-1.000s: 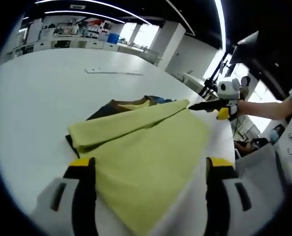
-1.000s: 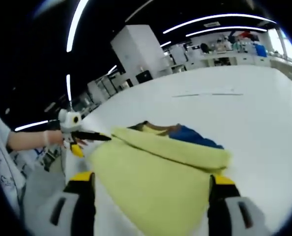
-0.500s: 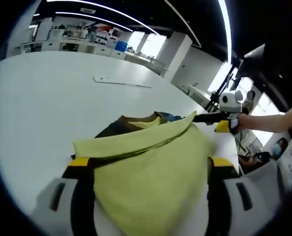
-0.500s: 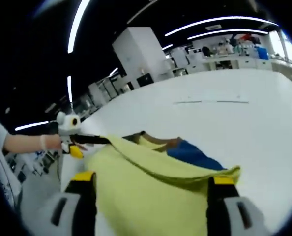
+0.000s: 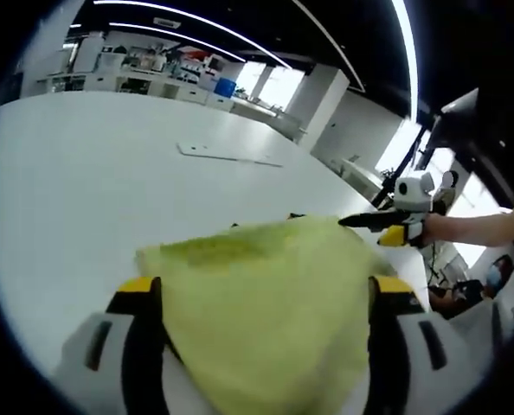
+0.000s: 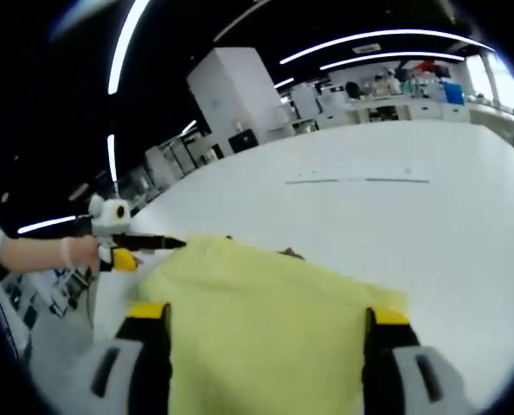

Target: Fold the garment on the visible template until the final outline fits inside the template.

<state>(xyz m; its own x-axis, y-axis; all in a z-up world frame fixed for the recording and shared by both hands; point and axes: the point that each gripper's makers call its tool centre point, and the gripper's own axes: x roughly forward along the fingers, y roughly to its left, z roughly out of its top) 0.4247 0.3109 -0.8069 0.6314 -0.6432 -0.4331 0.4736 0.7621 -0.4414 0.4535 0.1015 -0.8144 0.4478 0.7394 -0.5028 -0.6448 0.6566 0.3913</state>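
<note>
Here, yellow garment (image 5: 266, 303) between left jaws, draped

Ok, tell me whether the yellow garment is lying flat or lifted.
Lifted. The garment rises as a raised sheet between both claws, its top edge standing above the white table, hiding what lies behind it.

I count one yellow-green garment (image 5: 266, 311) on the white table (image 5: 84, 173), two grippers, mine the left gripper (image 5: 261, 298) and the right gripper (image 6: 261, 324), one thin strip (image 5: 231, 156) toward the table's far edge
</note>
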